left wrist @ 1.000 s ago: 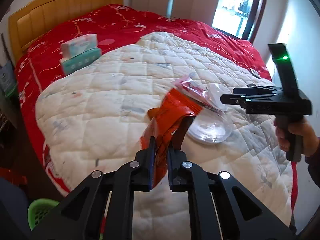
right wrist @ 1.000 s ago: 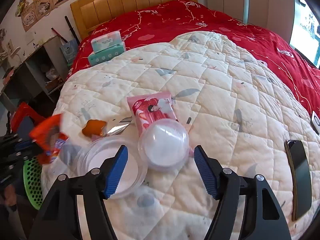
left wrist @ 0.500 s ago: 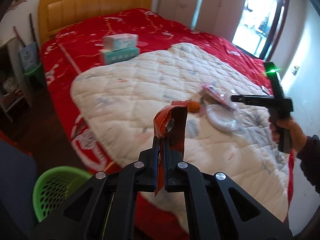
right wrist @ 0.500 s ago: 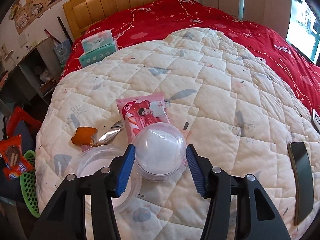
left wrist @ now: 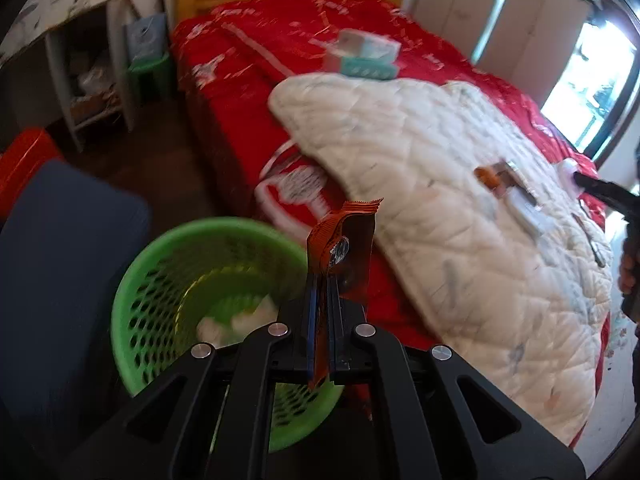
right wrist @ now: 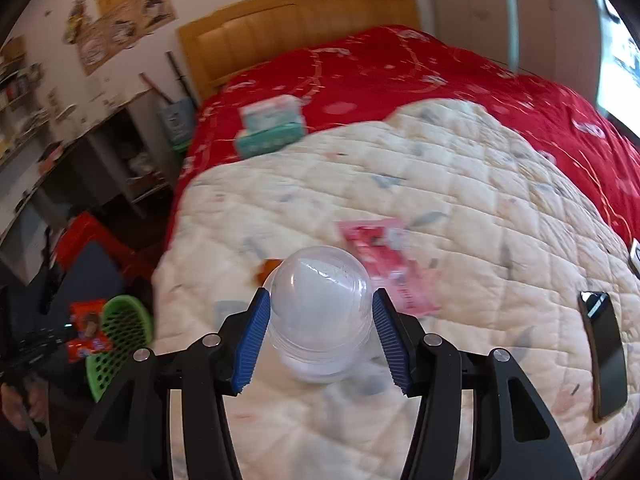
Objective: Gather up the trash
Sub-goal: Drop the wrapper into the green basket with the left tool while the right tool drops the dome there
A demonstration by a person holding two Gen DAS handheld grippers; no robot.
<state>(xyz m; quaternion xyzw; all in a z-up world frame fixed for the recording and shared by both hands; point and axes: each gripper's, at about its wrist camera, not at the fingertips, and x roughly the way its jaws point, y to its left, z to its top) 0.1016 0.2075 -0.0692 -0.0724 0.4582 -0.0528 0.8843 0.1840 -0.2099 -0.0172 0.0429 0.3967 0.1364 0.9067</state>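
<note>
My left gripper [left wrist: 320, 312] is shut on an orange snack wrapper [left wrist: 344, 248] and holds it over the near rim of a green mesh bin [left wrist: 192, 280] on the floor beside the bed. White crumpled trash lies in the bin. My right gripper [right wrist: 320, 336] is shut on a clear plastic dome cup [right wrist: 320, 312], lifted above the white quilt [right wrist: 460, 208]. A pink wrapper [right wrist: 384, 256] and a small orange scrap [right wrist: 266, 267] lie on the quilt behind the cup. The left gripper, wrapper and bin also show at the far left of the right wrist view [right wrist: 86, 328].
A black phone [right wrist: 604, 352] lies on the quilt at the right. Stacked tissue packs [right wrist: 272, 124] sit on the red bedspread near the wooden headboard. A dark blue chair [left wrist: 60, 280] stands left of the bin. Shelves [left wrist: 88, 76] stand against the wall.
My left gripper has swung left off the bed with the wrapper to above the green bin. My right gripper has closed on the dome cup and lifted it off the quilt.
</note>
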